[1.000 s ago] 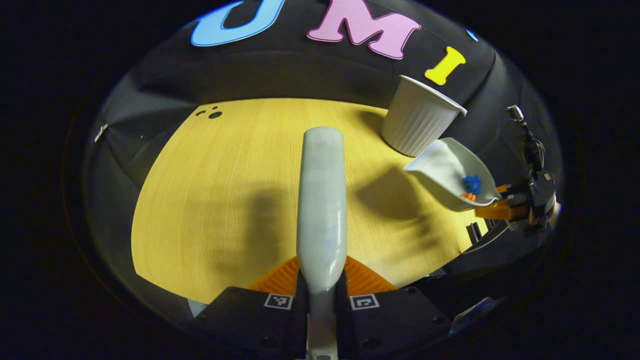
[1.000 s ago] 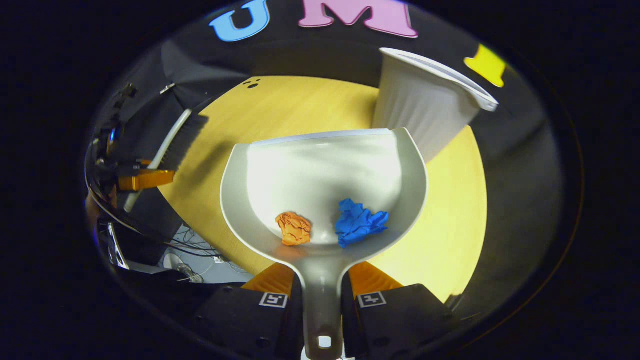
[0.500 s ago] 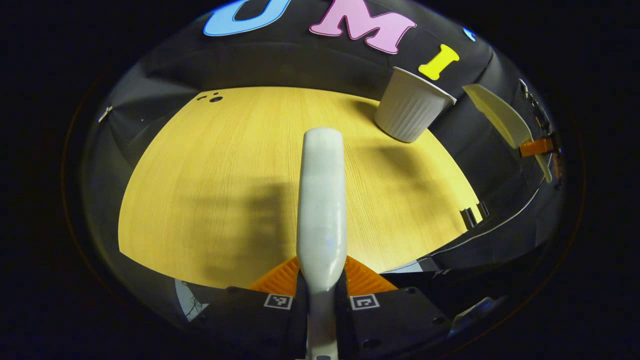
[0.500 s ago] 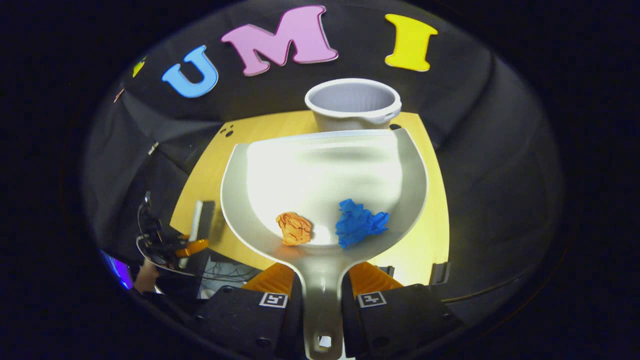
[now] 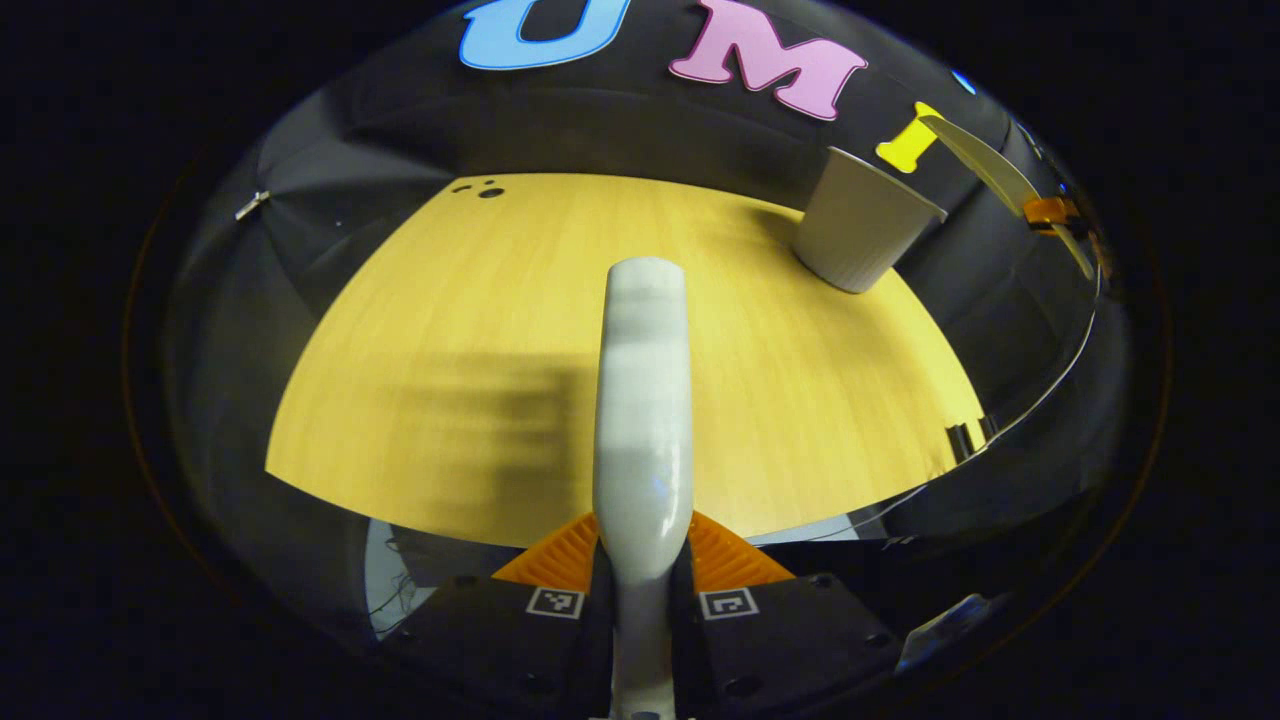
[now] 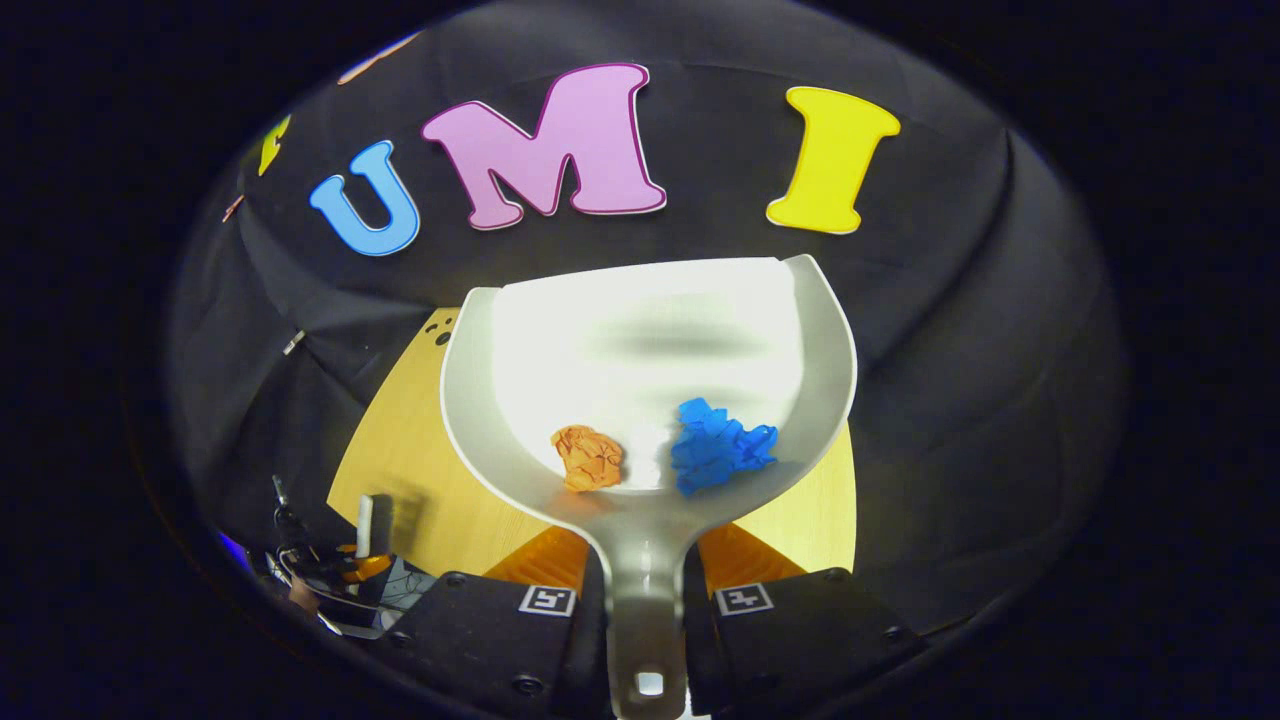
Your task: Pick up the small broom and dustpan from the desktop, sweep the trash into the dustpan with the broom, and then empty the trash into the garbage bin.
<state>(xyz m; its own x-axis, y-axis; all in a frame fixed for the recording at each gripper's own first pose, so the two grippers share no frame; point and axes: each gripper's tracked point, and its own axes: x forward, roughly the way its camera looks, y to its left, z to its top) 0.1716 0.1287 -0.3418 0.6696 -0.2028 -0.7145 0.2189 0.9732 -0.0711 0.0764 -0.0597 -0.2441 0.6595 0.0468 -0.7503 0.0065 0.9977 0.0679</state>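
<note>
Left gripper (image 5: 641,560) clamped with both orange fingers on the handle of the small broom (image 5: 643,400), held above the near edge of the wooden desktop (image 5: 450,330). Garbage bin (image 5: 860,235) upright at the far right corner of the desktop. Right gripper (image 6: 645,570) closed on the stem of the dustpan (image 6: 650,350), raised level over the desktop (booth cloth behind it). Inside the pan, orange paper wad (image 6: 588,457) and blue paper wad (image 6: 720,445) near the handle end, slightly apart. Also seen from the left gripper view: dustpan edge-on, high, just right of the bin rim.
</note>
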